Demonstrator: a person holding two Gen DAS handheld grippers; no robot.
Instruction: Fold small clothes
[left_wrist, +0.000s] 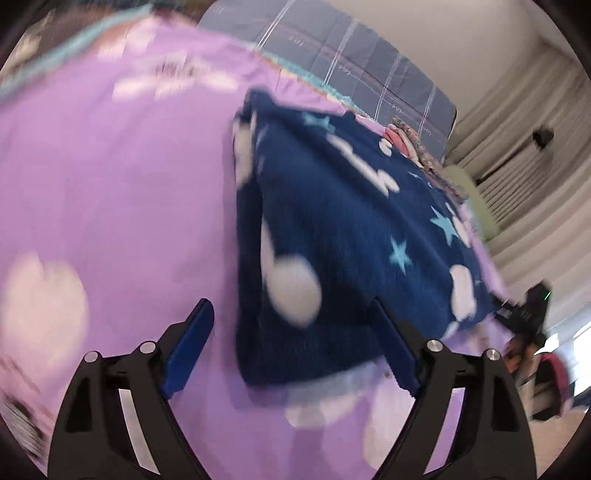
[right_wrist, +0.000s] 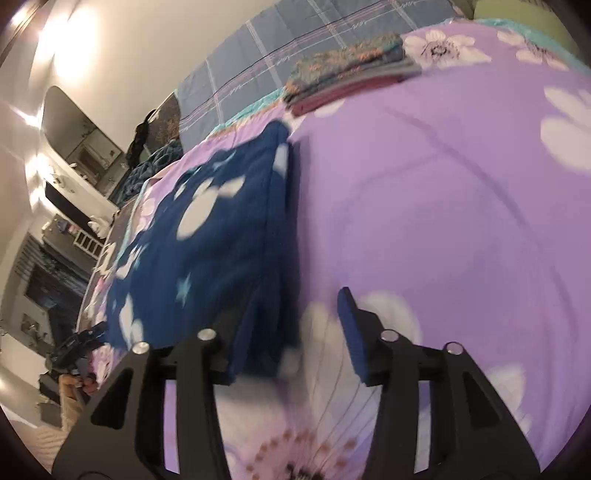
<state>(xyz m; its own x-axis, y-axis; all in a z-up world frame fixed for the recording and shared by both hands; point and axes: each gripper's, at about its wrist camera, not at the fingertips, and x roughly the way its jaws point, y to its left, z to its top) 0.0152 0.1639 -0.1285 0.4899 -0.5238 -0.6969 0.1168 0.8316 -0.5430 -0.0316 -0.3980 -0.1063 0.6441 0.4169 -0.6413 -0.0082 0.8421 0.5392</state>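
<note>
Left wrist view: left gripper (left_wrist: 291, 347) and right gripper (right_wrist: 291, 332) gape, holding nothing. Blue garment (left_wrist: 343, 236) lies folded near bed (left_wrist: 110, 184) edge; snagging could undo it.

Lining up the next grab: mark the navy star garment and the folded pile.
navy star garment (left_wrist: 340, 236), left wrist view, middle of its top face.
folded pile (right_wrist: 347, 79), right wrist view, patterned top layer.

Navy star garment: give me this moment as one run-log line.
navy star garment: folded, flat on purple floral bedspread | left gripper: jaws open, empty | right gripper: jaws open, empty | folded stack: behind
</note>
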